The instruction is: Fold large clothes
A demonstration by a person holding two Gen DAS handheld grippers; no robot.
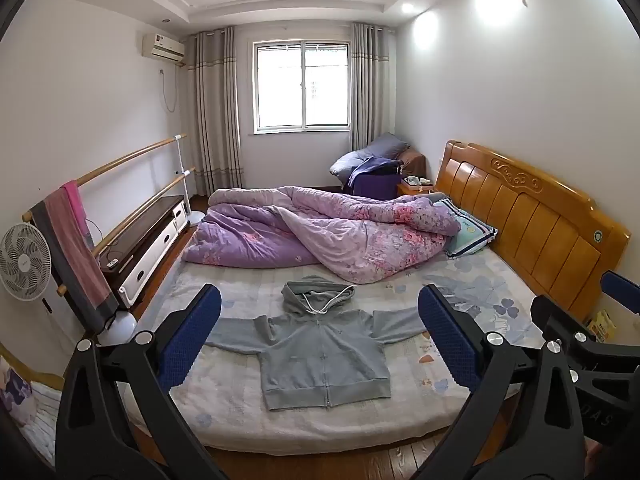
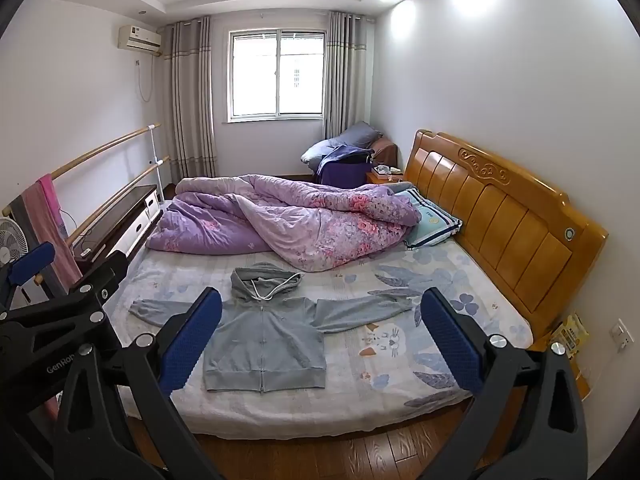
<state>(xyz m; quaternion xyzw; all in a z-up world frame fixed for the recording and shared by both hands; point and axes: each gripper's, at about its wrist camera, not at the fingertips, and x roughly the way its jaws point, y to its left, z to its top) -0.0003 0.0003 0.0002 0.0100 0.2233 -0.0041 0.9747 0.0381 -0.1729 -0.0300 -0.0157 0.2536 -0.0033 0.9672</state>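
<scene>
Grey hoodie (image 1: 320, 348) is lying flat on the bed (image 1: 224, 420), zipped, sleeves spread, ready for folding. I'm holding left gripper (image 1: 320, 336) and right gripper (image 2: 320, 340) back, both fingers spread wide, grasping nothing.

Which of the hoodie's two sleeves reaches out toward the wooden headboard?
The sleeve on the picture-right side of the grey hoodie, stretched across the floral sheet toward the headboard. The other sleeve points toward the TV cabinet side.
</scene>
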